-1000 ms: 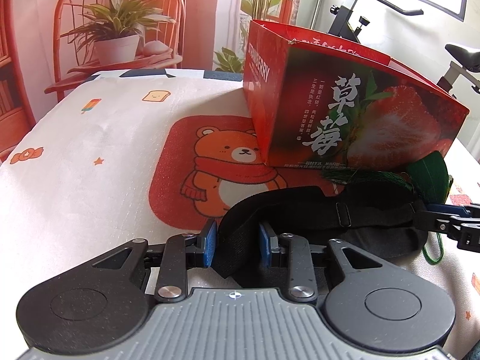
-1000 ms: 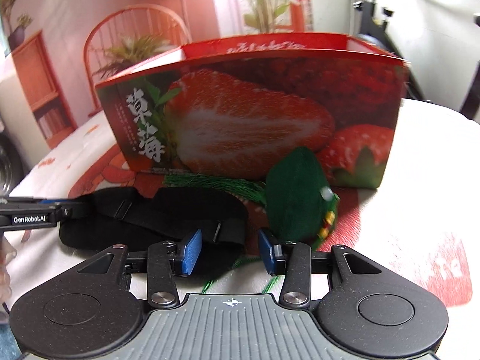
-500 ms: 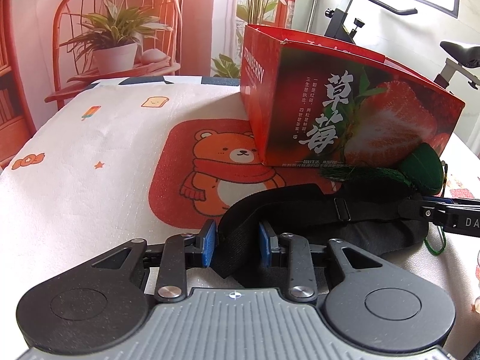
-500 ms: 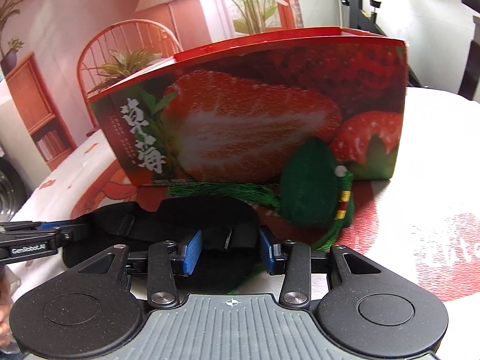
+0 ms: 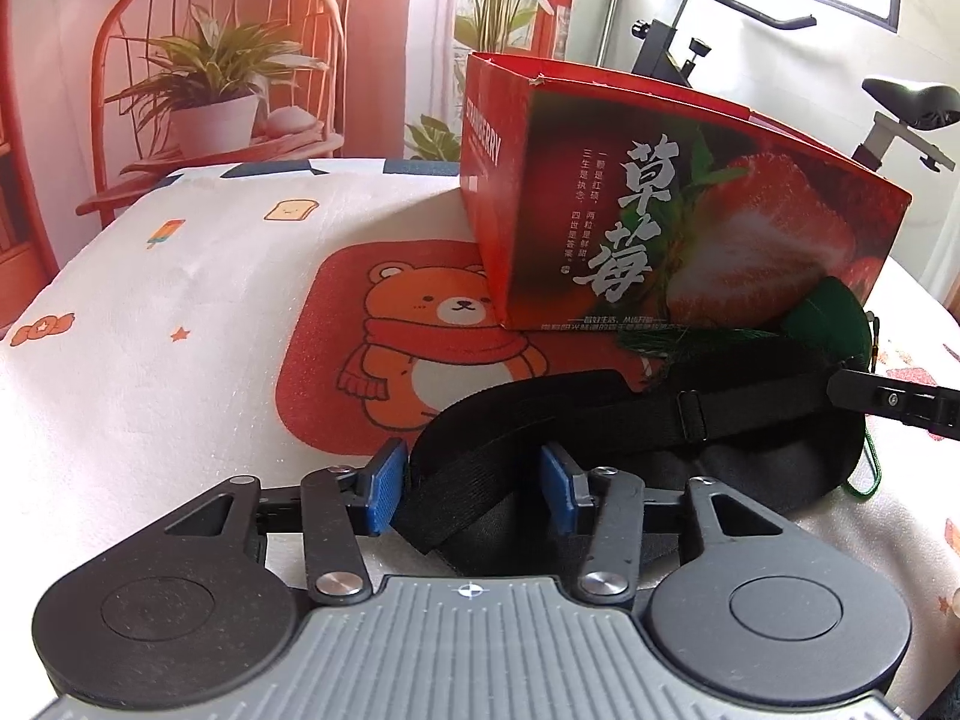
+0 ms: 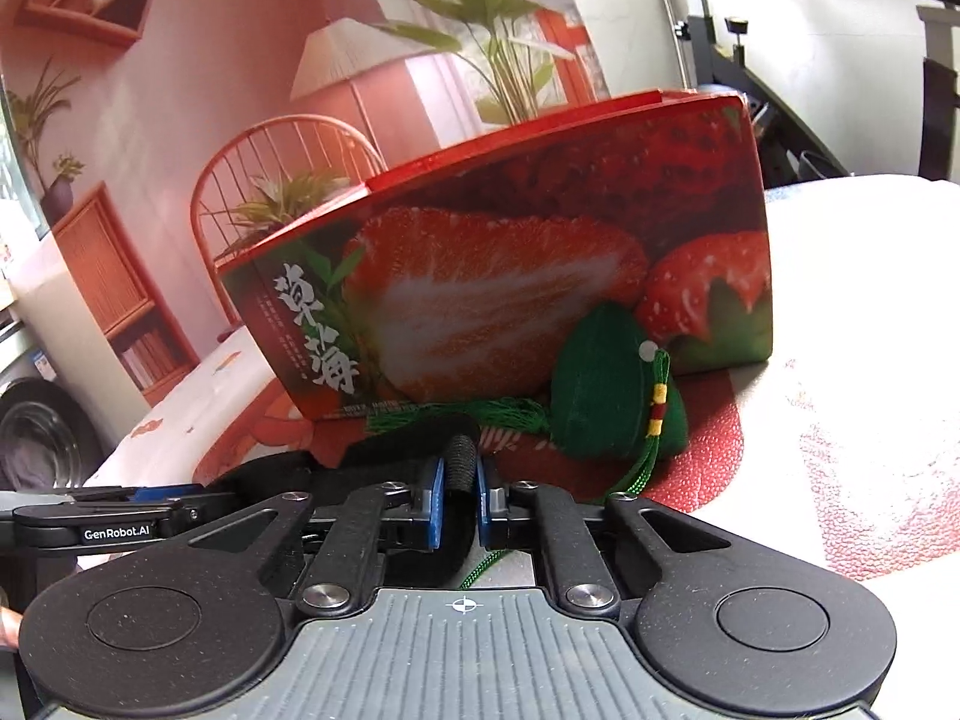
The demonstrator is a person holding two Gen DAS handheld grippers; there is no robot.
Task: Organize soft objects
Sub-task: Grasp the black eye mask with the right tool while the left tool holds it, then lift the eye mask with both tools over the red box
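Observation:
A black sleep mask (image 5: 708, 438) with a strap lies on the tablecloth in front of the red strawberry box (image 5: 690, 228). My left gripper (image 5: 471, 483) is open, its blue pads on either side of the mask's strap end. My right gripper (image 6: 461, 501) is shut on the mask's other end (image 6: 461, 468); it shows as a dark arm in the left wrist view (image 5: 900, 402). A green zongzi-shaped plush (image 6: 612, 396) with a tassel cord leans against the box (image 6: 540, 288), just beyond the right gripper.
The tablecloth (image 5: 180, 324) has a red bear patch (image 5: 420, 348). The left gripper's arm (image 6: 114, 525) reaches in from the left in the right wrist view. A chair with a potted plant (image 5: 210, 102) and an exercise bike (image 5: 888, 120) stand behind the table.
My right gripper closed on the end of the sleep mask. My left gripper's pads opened wider around the strap.

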